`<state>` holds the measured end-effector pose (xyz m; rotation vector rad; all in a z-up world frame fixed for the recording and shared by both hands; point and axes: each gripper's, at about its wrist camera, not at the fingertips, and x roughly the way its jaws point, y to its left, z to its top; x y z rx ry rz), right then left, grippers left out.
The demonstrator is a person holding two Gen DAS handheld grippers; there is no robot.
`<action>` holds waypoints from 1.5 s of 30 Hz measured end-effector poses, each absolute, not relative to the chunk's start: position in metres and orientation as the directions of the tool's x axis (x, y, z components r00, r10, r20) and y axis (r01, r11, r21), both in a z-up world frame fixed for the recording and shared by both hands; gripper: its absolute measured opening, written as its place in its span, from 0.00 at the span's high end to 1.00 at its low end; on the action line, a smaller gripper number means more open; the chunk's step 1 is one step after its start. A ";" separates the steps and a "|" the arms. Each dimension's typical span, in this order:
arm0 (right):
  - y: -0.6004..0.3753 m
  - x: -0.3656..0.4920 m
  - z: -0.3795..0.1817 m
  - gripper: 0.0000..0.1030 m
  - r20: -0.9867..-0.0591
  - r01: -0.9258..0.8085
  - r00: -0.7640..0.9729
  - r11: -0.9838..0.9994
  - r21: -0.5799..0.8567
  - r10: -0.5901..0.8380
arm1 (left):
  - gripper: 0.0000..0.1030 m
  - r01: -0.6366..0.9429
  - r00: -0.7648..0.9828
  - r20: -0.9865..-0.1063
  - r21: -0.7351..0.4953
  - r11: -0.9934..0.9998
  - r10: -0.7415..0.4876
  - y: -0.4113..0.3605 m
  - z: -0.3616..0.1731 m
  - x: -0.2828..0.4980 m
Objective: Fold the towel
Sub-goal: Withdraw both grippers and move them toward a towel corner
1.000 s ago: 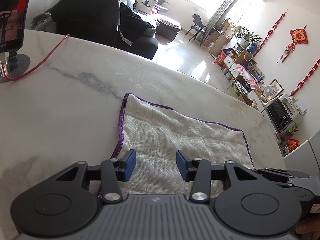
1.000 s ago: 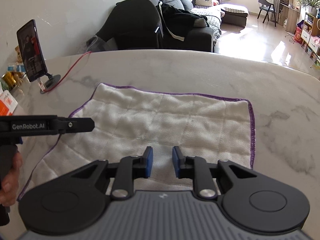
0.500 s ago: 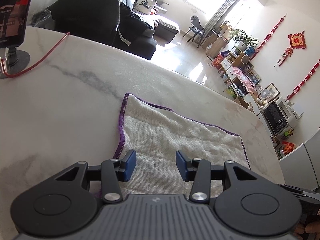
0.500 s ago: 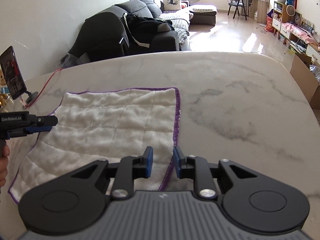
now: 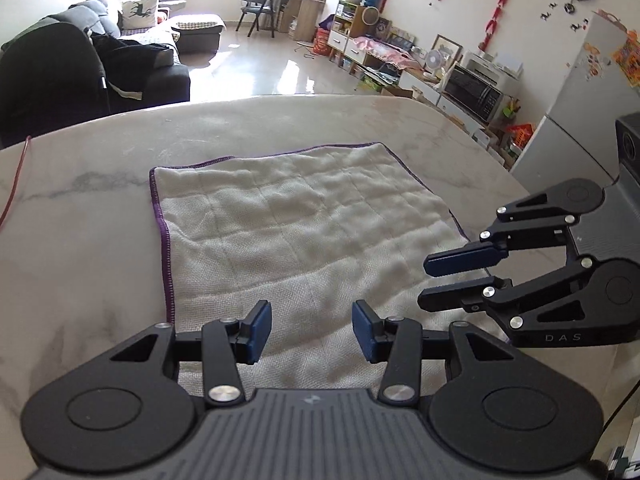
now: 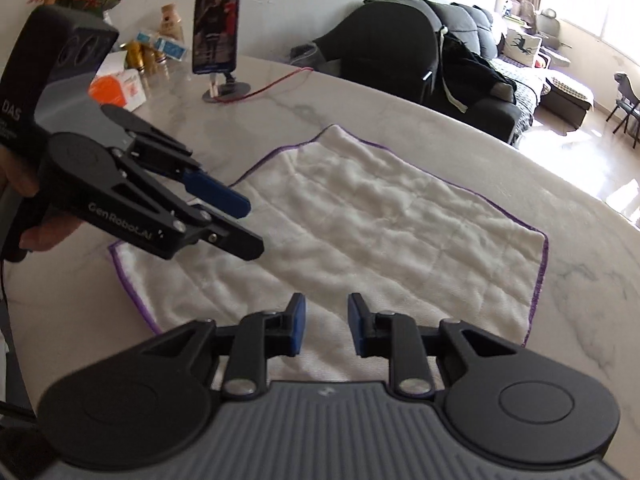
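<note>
A white towel [image 5: 296, 232] with a purple hem lies flat and unfolded on the marble table [image 5: 80, 240]; it also shows in the right wrist view [image 6: 380, 236]. My left gripper [image 5: 310, 332] is open and empty, above the towel's near edge. My right gripper [image 6: 326, 330] is open and empty, above the same near part of the towel. In the left wrist view the right gripper [image 5: 426, 284] reaches in from the right beside the towel's right hem. In the right wrist view the left gripper [image 6: 254, 228] hovers over the towel's left end.
A phone on a stand [image 6: 218, 32] with a red cable [image 6: 272, 84] stands at the table's far left, next to bottles and boxes [image 6: 136, 64]. A dark sofa [image 6: 440, 60] lies beyond the table. The table edge curves away on the far side.
Both grippers have swung round so that each now sees the other. They have come closer together over the towel's near part. Both stay open; the towel has not moved.
</note>
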<state>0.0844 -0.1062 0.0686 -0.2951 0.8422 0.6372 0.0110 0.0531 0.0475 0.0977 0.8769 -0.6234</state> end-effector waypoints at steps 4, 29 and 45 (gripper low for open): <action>-0.089 0.082 0.063 0.75 -0.779 -0.686 0.461 0.728 -0.009 0.424 | 0.58 0.633 0.456 -0.743 -0.117 0.765 -0.490 0.050 0.043 -0.003; -0.167 0.047 0.036 0.69 -0.792 -0.707 0.459 0.705 -0.051 0.403 | 0.66 0.708 0.411 -0.686 -0.175 0.684 -0.601 0.088 0.008 -0.041; -0.196 0.014 0.044 0.62 -0.810 -0.679 0.442 0.734 -0.020 0.387 | 0.51 0.679 0.506 -0.723 -0.003 0.734 -0.471 0.105 0.026 -0.082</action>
